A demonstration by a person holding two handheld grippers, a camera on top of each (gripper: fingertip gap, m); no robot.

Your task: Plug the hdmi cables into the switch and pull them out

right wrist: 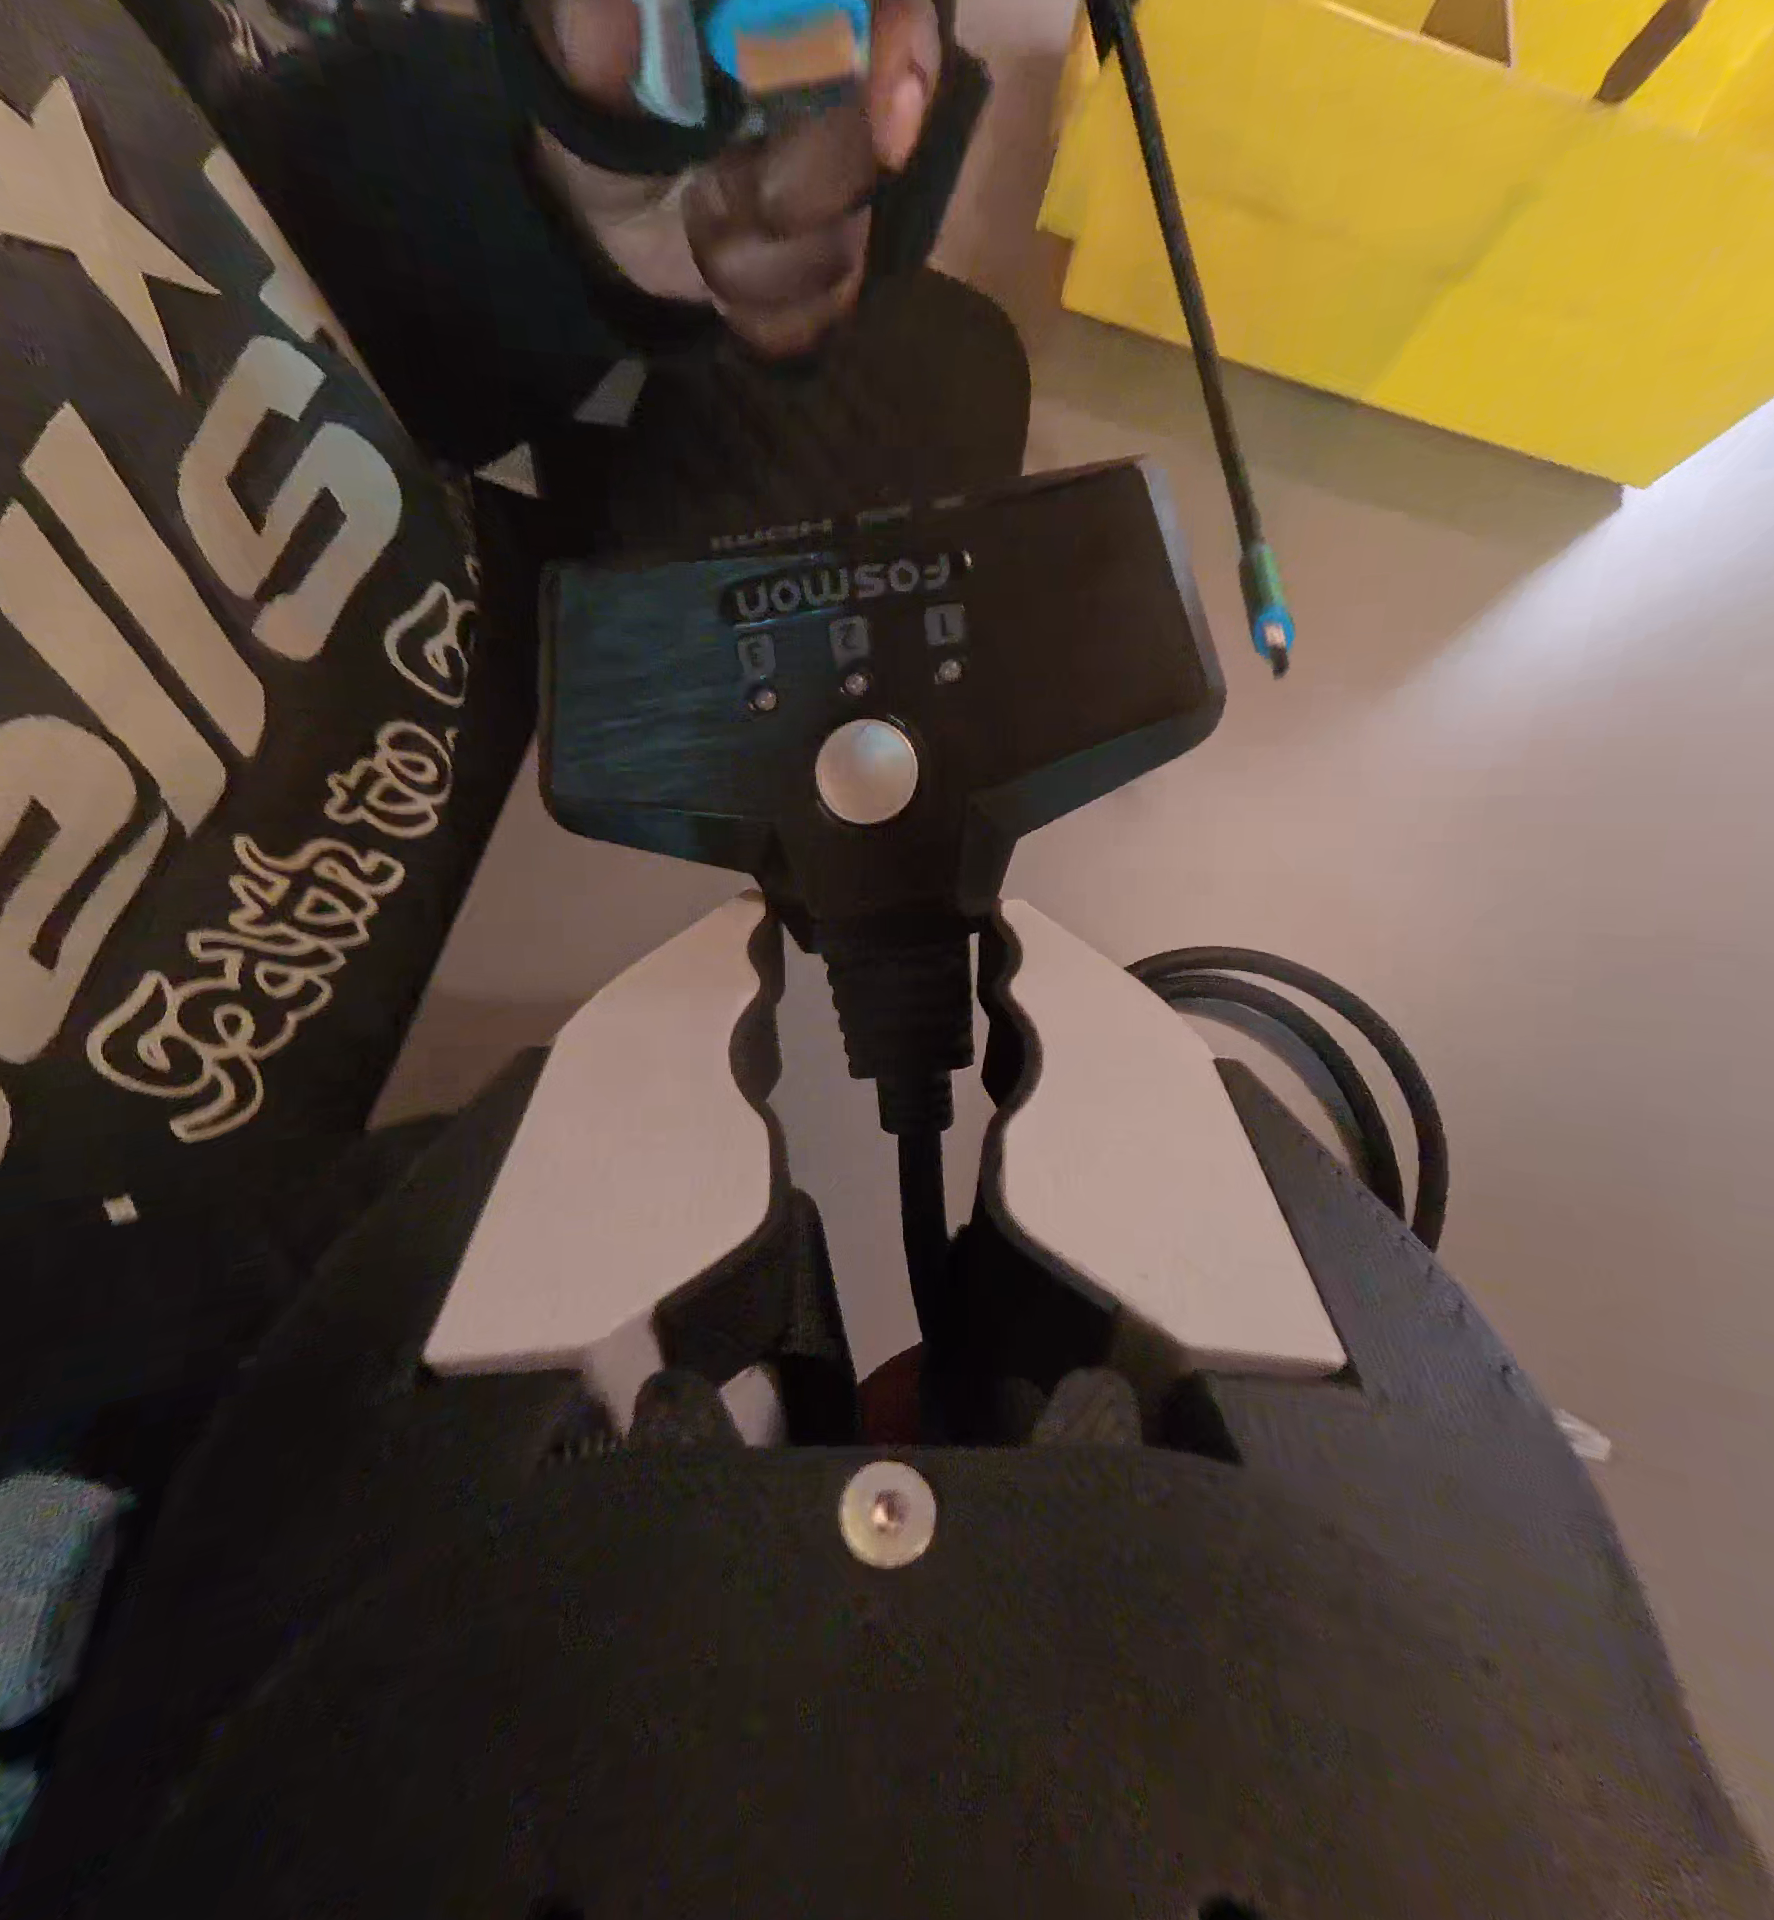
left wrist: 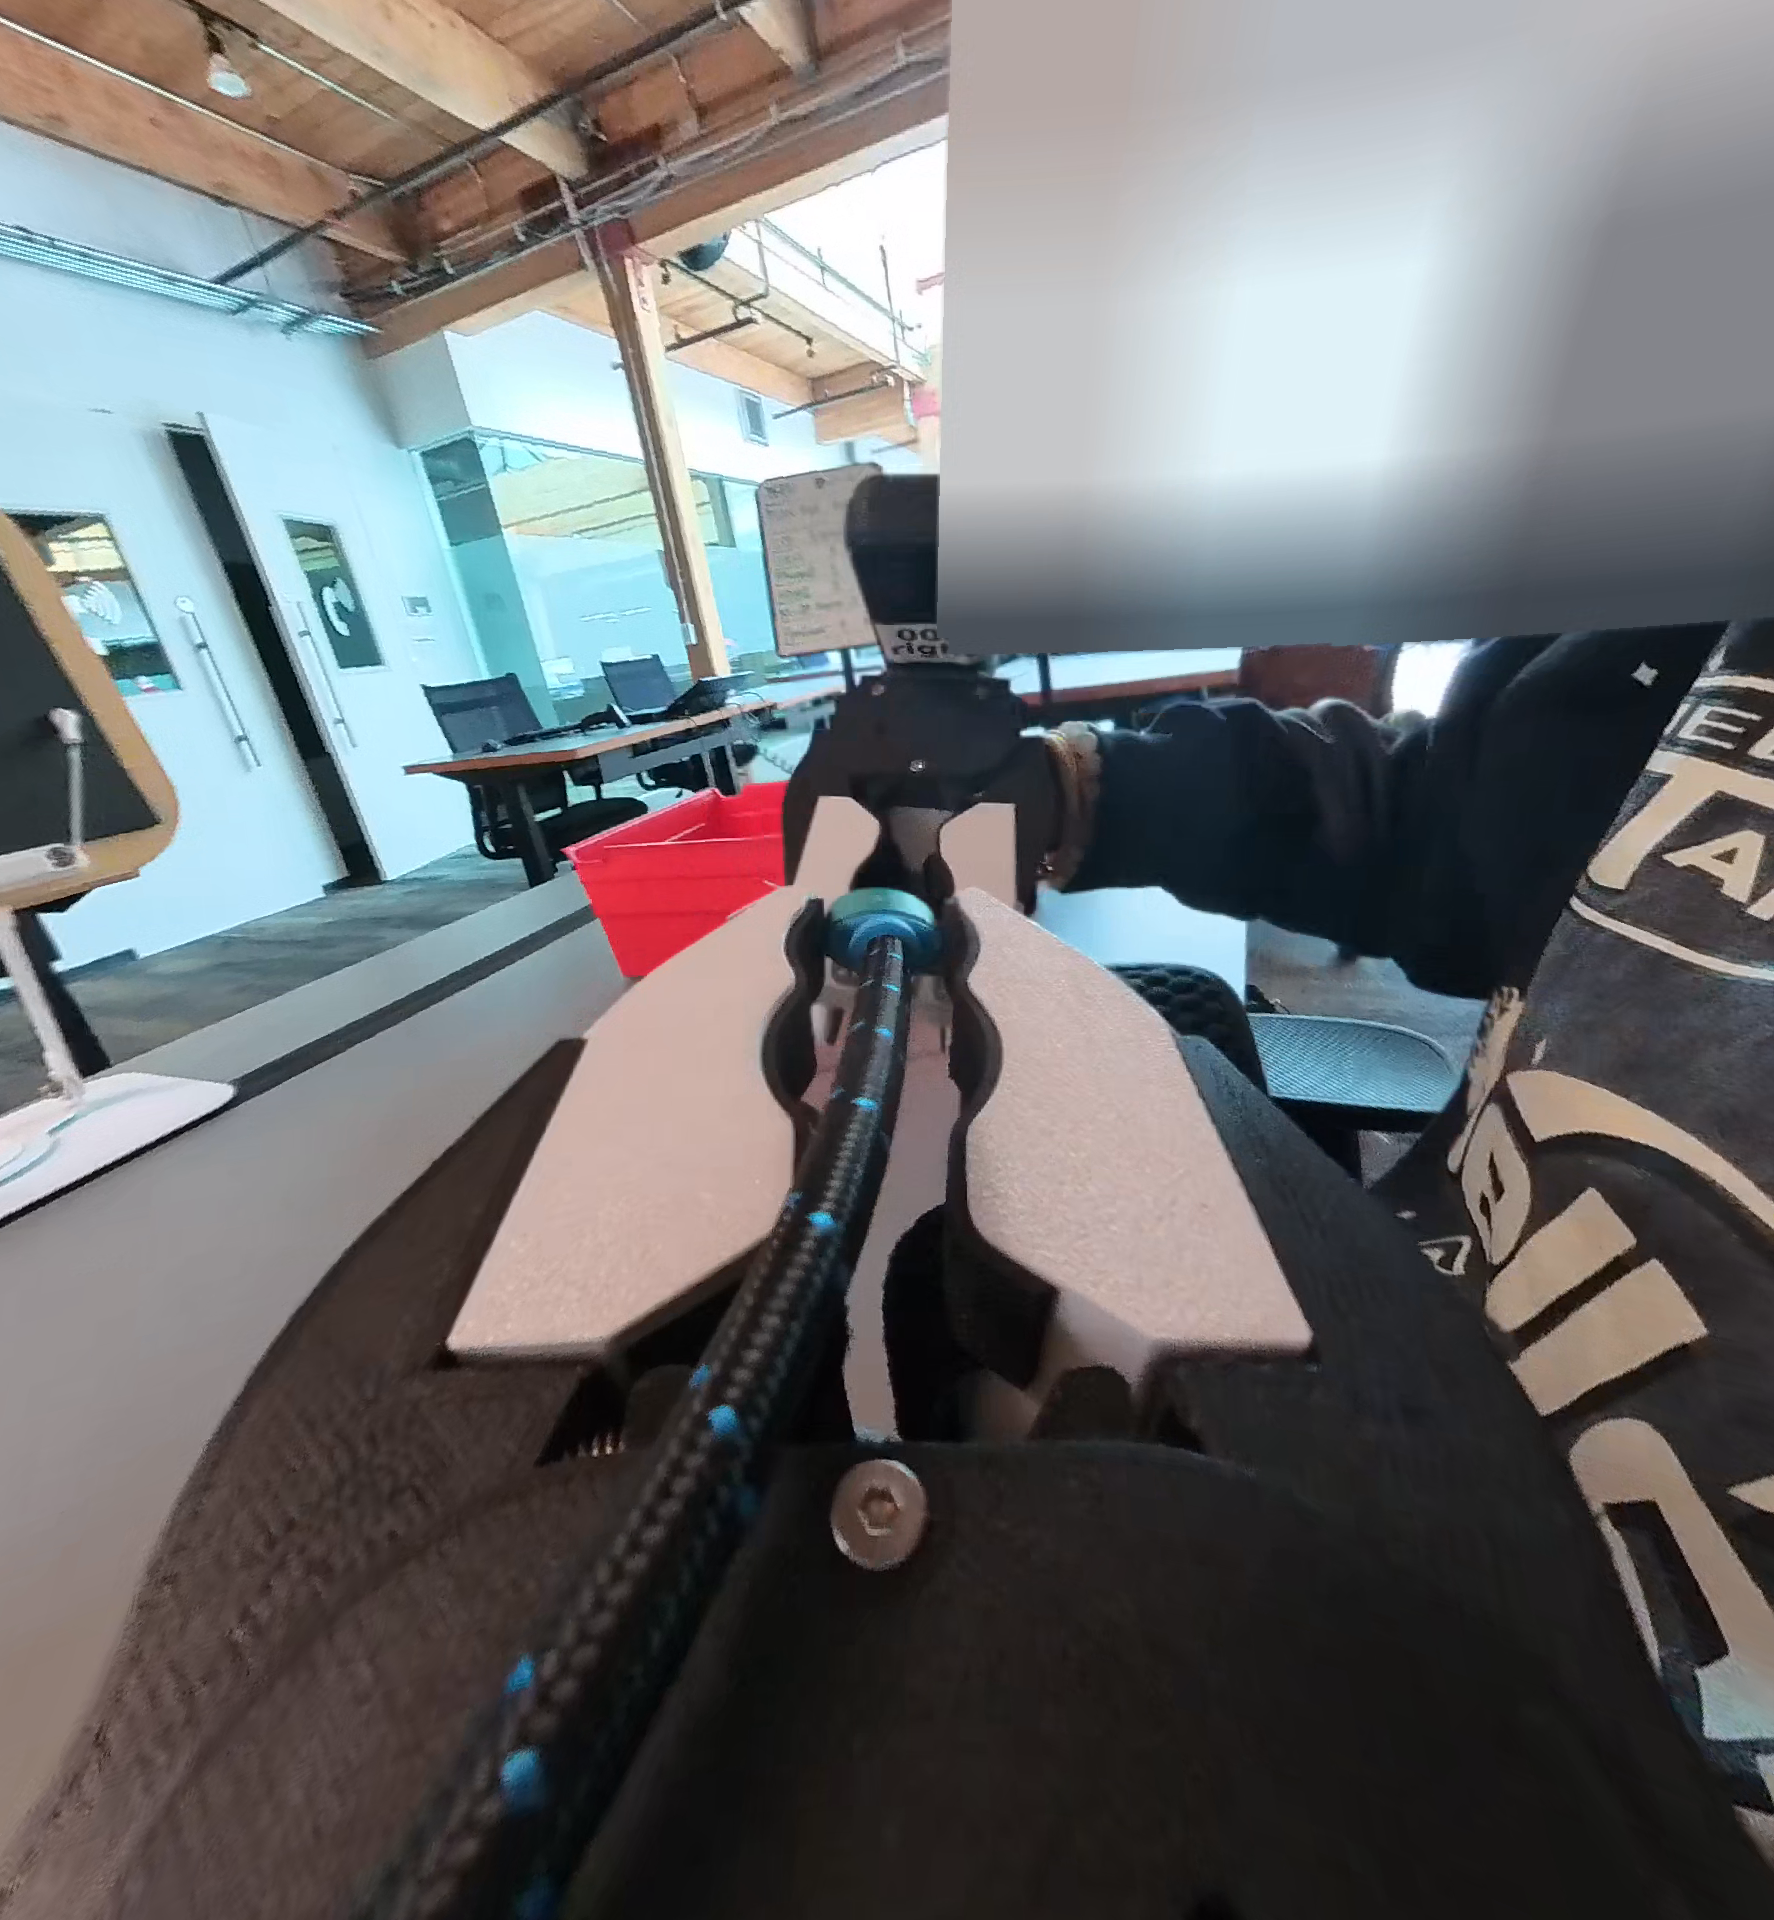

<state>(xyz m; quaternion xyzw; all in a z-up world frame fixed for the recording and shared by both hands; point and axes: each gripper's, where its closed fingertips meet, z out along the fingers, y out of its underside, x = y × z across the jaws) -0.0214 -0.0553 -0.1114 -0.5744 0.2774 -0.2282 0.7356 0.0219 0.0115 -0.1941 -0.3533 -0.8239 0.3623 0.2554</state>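
In the left wrist view my left gripper [left wrist: 881,920] is shut on the black and blue braided HDMI cable [left wrist: 852,1122], just behind its blue plug collar [left wrist: 878,925]. The right gripper [left wrist: 914,800] faces it, close ahead. In the right wrist view my right gripper [right wrist: 878,920] is shut on the ribbed neck of the black HDMI switch [right wrist: 862,644], which points away with its round silver button up. The blue plug [right wrist: 789,47] shows blurred beyond the switch's far edge, apart from it. A second braided cable [right wrist: 1189,312] hangs at the right, its plug end [right wrist: 1269,623] free.
A yellow box [right wrist: 1485,208] stands at the far right and a coiled black cable [right wrist: 1340,1049] lies beside my right gripper. A red bin [left wrist: 685,883] sits behind on the grey table [left wrist: 187,1299]. A screen on a white stand [left wrist: 21,790] is at the left. A person's dark sleeve [left wrist: 1330,821] is at the right.
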